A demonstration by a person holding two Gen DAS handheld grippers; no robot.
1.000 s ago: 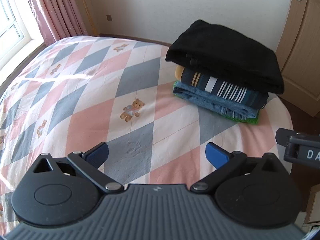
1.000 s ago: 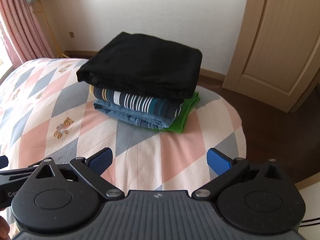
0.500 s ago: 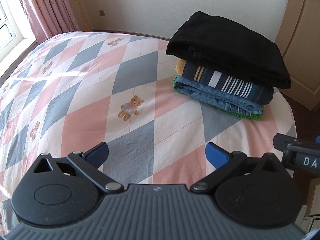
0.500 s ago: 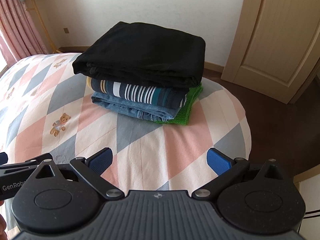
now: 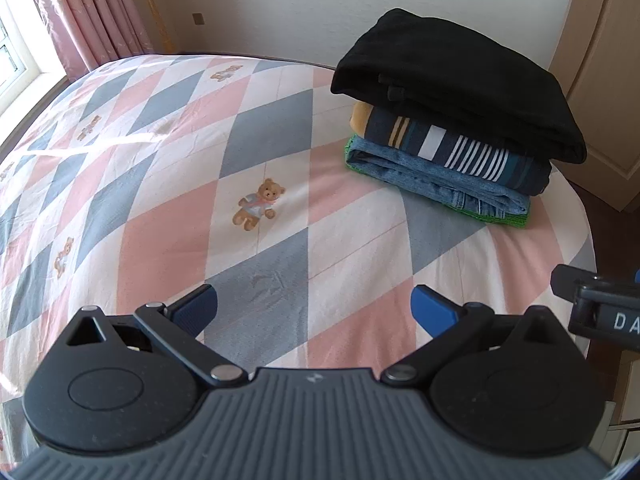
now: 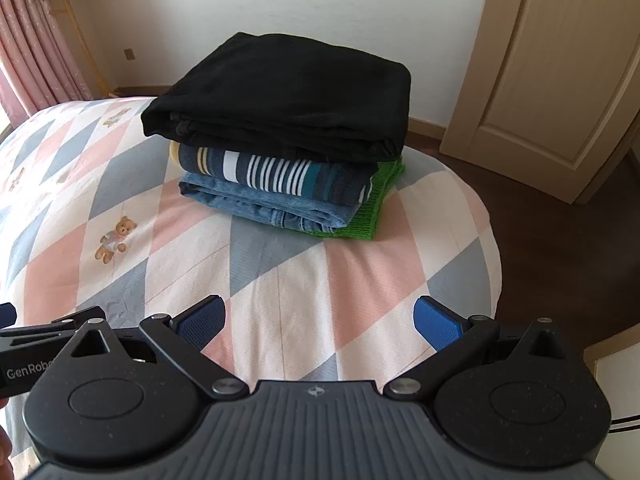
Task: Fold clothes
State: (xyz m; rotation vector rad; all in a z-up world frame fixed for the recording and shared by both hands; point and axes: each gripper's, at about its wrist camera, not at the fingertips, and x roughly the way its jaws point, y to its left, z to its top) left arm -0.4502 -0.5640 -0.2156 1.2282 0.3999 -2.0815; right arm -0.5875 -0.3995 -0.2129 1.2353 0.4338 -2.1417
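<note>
- Curtain (image 5: pixel 84 12) pink, at 10 o'clock in the left wrist view, next to the window.
- Bed (image 5: pixel 160 168) covered in a pink/grey/white diamond bedspread with teddy bear prints; one bear (image 5: pixel 259 203) near centre.
- Left gripper (image 5: pixel 314 307): blue pads spread wide apart, holding nothing, hovering over the near edge of the bed.
- Clothes stack (image 5: pixel 452 120) at 1 o'clock from the left gripper, 12 o'clock from the right one, on the bed's far right corner. Bottom to top: green knit (image 6: pixel 380 204), jeans (image 6: pixel 260 204), striped shirt (image 6: pixel 280 174), black garment (image 6: pixel 288 88). All folded.
- Right gripper (image 6: pixel 320 322): pads apart too, empty, well short of the stack.
- Door (image 6: pixel 560 60) light wood, at 2 o'clock in the right wrist view, beyond the bed.
</note>
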